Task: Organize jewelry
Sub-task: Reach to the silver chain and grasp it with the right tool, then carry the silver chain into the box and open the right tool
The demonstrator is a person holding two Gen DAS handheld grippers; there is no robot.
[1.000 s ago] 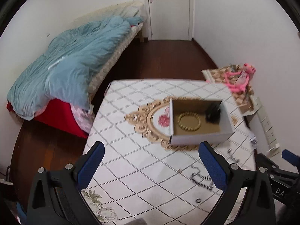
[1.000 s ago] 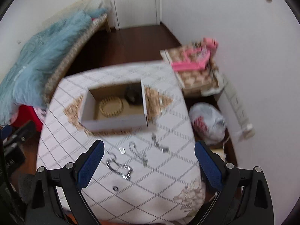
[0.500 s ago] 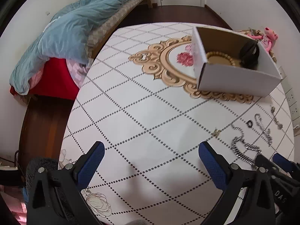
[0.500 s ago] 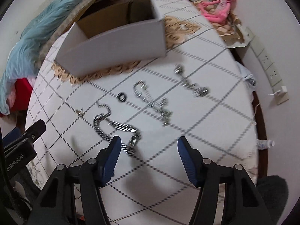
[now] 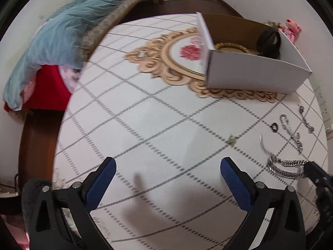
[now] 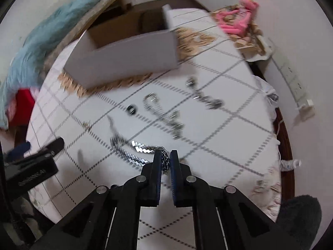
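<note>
The right tongs [image 6: 165,156] have just been closing and are now clenched on one end of a heavy silver chain [image 6: 133,150], whose links can be seen pinched between the blue pads while the rest of it trails leftward across the desk [image 6: 239,137]. This closure suggests the pick-up is made and only the lift and carry remain, since the chain is not yet raised. The left tongs [image 5: 165,173] are released, their jaws held wide above a bare patch of the patterned cloth, with nothing between them. In the left wrist view the same chain [image 5: 287,167] is found at the lower right, the tip of the right tongs [image 5: 314,169] meeting it. The white cardboard box [image 5: 249,73] (open at the top) is placed well apart from the chain, further back on the desk, and a beaded bracelet [image 5: 229,46] and a dark item [image 5: 269,41] already lie inside. Loose pieces are left on the cloth: a small dark ring [image 6: 131,110], a thin chain [image 6: 164,116] and another short chain [image 6: 205,95], though motion blur makes their exact form uncertain. Compared with a second ago, both pairs of tongs are seen far lower and closer to the desk, and the right jaws, then spread wide, are now nearly together.
</note>
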